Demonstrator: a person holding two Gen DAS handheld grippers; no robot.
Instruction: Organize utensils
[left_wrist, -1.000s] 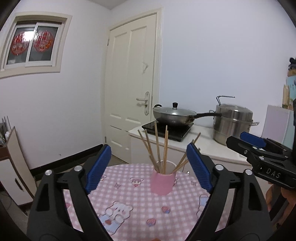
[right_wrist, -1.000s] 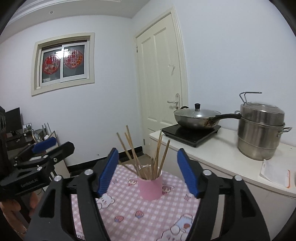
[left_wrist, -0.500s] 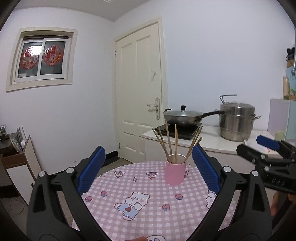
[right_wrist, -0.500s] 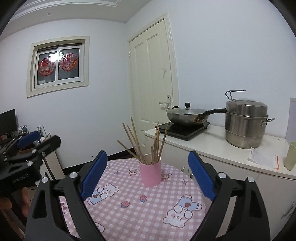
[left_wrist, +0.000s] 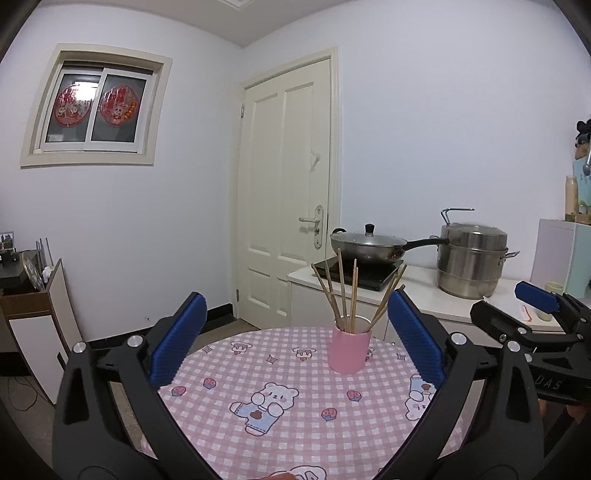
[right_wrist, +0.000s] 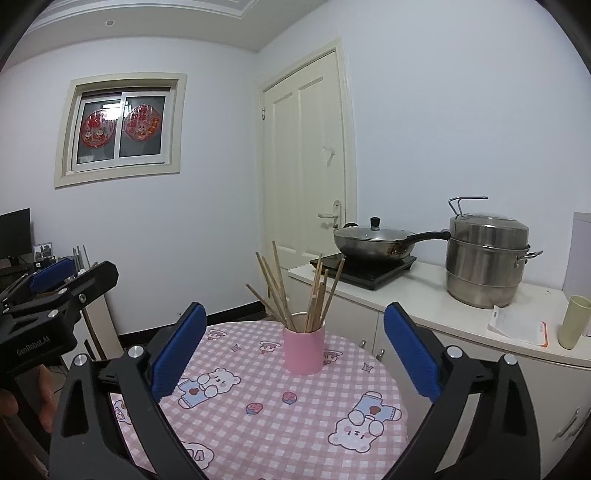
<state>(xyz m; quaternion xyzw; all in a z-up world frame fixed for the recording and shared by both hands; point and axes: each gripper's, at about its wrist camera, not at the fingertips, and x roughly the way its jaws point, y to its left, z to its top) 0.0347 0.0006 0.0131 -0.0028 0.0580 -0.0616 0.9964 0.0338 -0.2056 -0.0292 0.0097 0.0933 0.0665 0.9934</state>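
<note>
Pink cup (left_wrist: 349, 351) with chopsticks (left_wrist: 346, 295) upright on checked desk (left_wrist: 280, 387), now farther off than second ago. Left gripper (left_wrist: 295, 343), right gripper (right_wrist: 293, 343) backed away, jaws opening wide, nothing between. Sorting likely finished.

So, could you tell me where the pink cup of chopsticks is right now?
The pink cup stands upright at the far side of the checked tablecloth, mid-frame in both wrist views, in front of the white counter.
</note>
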